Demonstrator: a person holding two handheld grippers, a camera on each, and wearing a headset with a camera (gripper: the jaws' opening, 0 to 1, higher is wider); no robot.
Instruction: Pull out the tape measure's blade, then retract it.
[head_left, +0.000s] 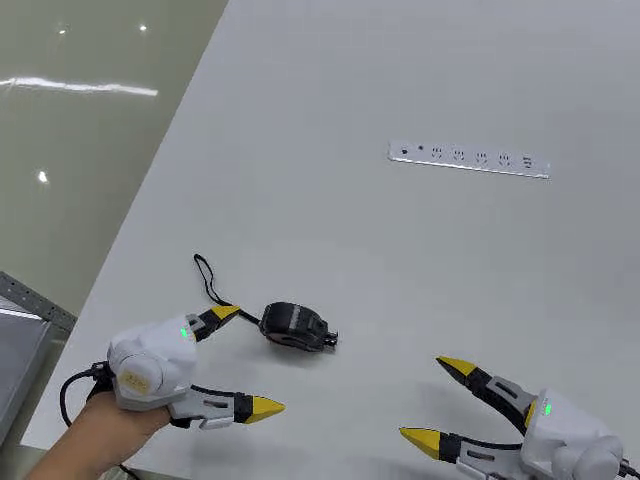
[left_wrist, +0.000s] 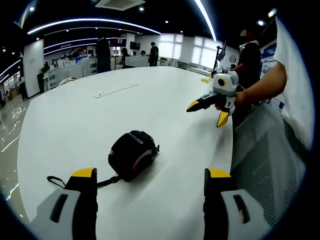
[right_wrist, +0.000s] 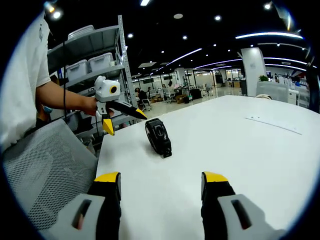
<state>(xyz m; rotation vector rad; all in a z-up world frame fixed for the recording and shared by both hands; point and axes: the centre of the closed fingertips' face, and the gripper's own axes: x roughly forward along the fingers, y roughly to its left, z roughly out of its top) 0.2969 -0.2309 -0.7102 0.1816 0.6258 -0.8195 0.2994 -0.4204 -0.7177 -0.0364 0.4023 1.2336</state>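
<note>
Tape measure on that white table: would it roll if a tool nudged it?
Likely not. The tape measure seems to stand upright on a narrow base, so it may tip or slide on the smooth table. Its strap looks floppy.

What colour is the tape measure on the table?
The tape measure is black, clearest in the right gripper view.

A broad white counter (head_left: 400, 260) carries a black tape measure (head_left: 296, 326) near its front edge, a thin wrist strap (head_left: 207, 282) trailing from it. A white power strip (head_left: 468, 159) lies well apart, farther back.
</note>
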